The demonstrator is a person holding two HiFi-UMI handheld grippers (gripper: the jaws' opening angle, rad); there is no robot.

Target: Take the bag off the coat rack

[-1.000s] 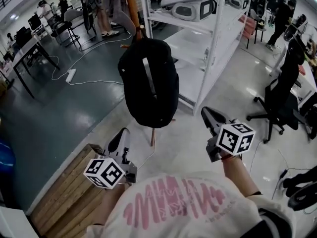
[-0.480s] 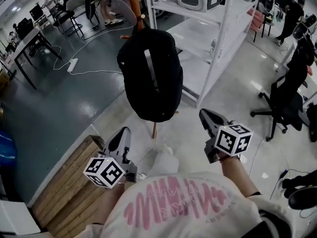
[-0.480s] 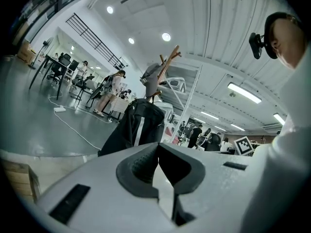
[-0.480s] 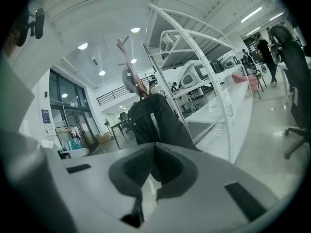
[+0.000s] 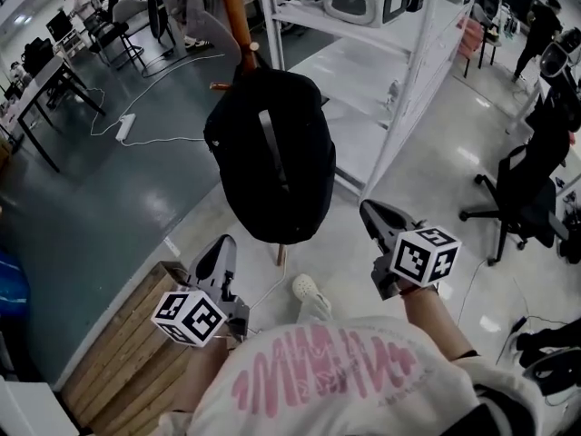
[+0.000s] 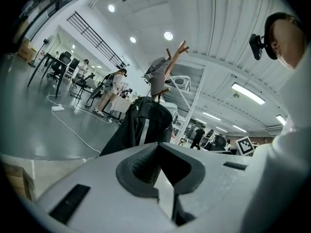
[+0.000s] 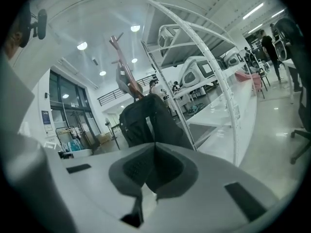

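The left claw (image 5: 218, 243) and right claw (image 5: 368, 209) are brought nearer the black backpack (image 5: 270, 153) hung on the far coat rack (image 5: 236, 16). Both are clenched empty; opening is needed before its strap is lifted.

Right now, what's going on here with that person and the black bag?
A person faces a black bag hanging from a wooden coat rack, with a gripper in each hand. The left gripper and the right gripper point toward the bag but are short of it, low on either side. Both pairs of jaws are shut with nothing between them. The bag has not been lifted off yet.
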